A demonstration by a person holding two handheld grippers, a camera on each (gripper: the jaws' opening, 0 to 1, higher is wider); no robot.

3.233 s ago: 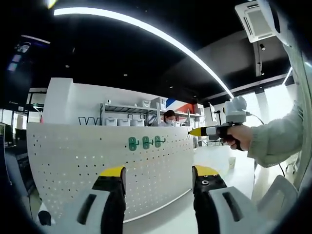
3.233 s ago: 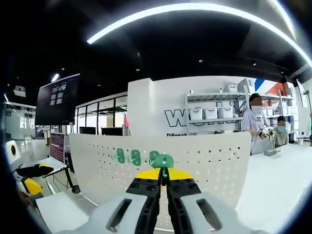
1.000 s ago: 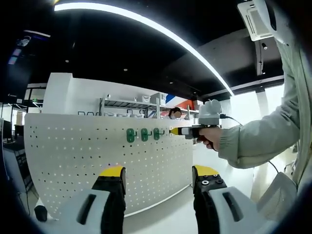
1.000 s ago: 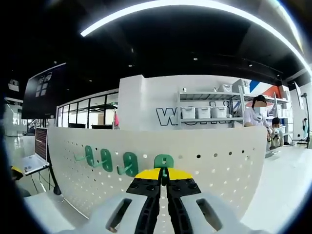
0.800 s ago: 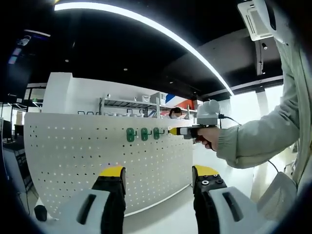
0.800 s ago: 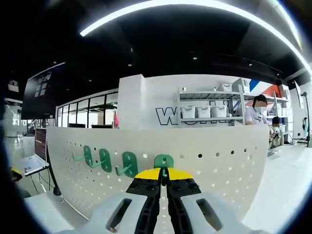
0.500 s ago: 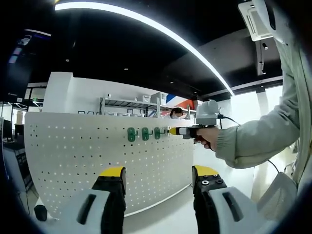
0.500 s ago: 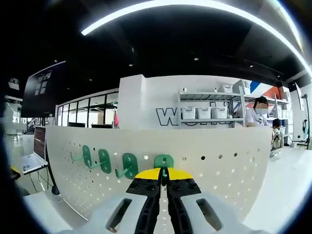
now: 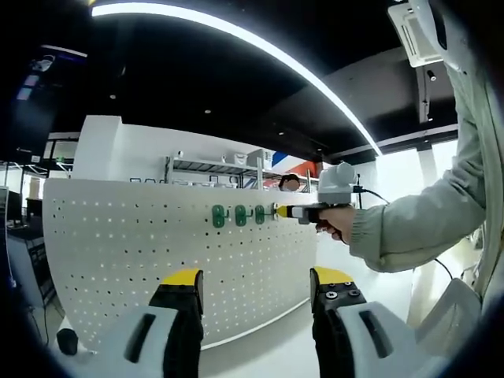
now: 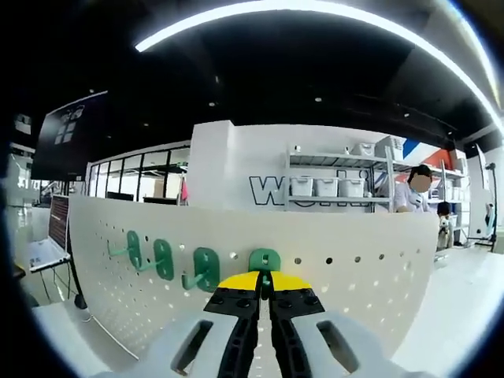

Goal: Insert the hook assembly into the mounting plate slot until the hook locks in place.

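A white perforated mounting plate (image 9: 142, 236) stands upright on the table, with three green hooks (image 9: 239, 214) in a row near its top edge. My right gripper (image 9: 282, 211), held by a hand in a grey sleeve, reaches that row from the right. In the right gripper view the gripper (image 10: 264, 277) is shut on a fourth green hook (image 10: 264, 259), whose plate lies against the mounting plate (image 10: 354, 268) just right of the three hooks (image 10: 164, 258). I cannot tell whether it is seated. My left gripper (image 9: 257, 277) stands open in front of the plate, holding nothing.
White tabletop (image 9: 276, 350) runs along the plate's foot. Behind the plate are a shelf with white bins (image 10: 331, 186) and people at a bench (image 10: 417, 197). A laptop (image 10: 35, 252) sits at the far left.
My right gripper has carried the green hook in to the plate, beside the third hook; the plate now looks nearer in its view. The left gripper stays open, its view shifted slightly.
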